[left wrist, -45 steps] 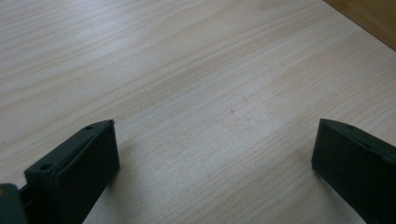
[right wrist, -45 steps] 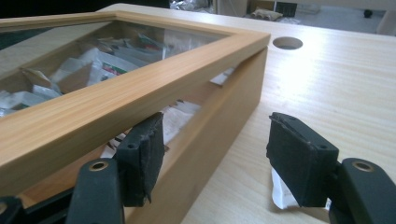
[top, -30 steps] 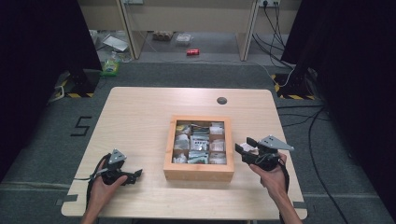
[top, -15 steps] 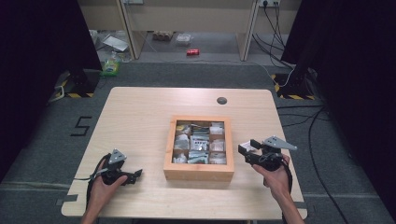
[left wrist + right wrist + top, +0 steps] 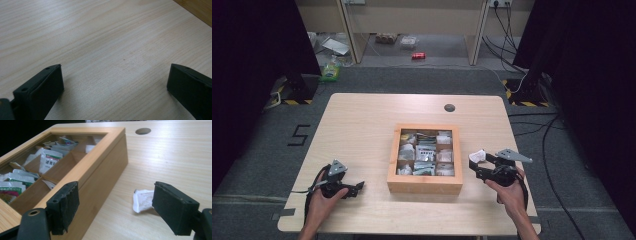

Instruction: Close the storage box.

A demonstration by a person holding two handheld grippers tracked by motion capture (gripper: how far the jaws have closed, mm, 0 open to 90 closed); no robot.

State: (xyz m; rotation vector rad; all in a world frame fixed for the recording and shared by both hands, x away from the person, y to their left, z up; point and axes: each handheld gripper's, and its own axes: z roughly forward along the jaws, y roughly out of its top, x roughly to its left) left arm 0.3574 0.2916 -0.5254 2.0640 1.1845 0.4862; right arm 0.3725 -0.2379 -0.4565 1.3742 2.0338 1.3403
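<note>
From the high view, a wooden box (image 5: 425, 157) with sachet-filled compartments sits at the middle of the pale table (image 5: 362, 125), and the right claw (image 5: 479, 164) hovers just off the box's right side with a small white packet (image 5: 477, 154) at its tips. The left claw (image 5: 354, 188) rests low on the table near the front left corner, well apart from the box, with nothing near it. A round cable hole (image 5: 449, 107) lies beyond the box; nothing stands between the right claw and the box. In the left gripper view the left claw (image 5: 115, 85) stands wide open over bare wood, with a corner of the box (image 5: 197, 10) at the upper right. In the right gripper view the right claw (image 5: 115, 207) has just been opening and its jaws now stand well apart: the white packet (image 5: 142, 200) lies on the table between them, close against the right jaw and apparently not pinched, so it looks released. The box (image 5: 100, 170) rises just beside the left jaw, its compartments holding sachets (image 5: 48, 161). Judging by this, one packet sits out beside the box, while many sachets remain inside; whether more are to be moved cannot be told from this moment.
</note>
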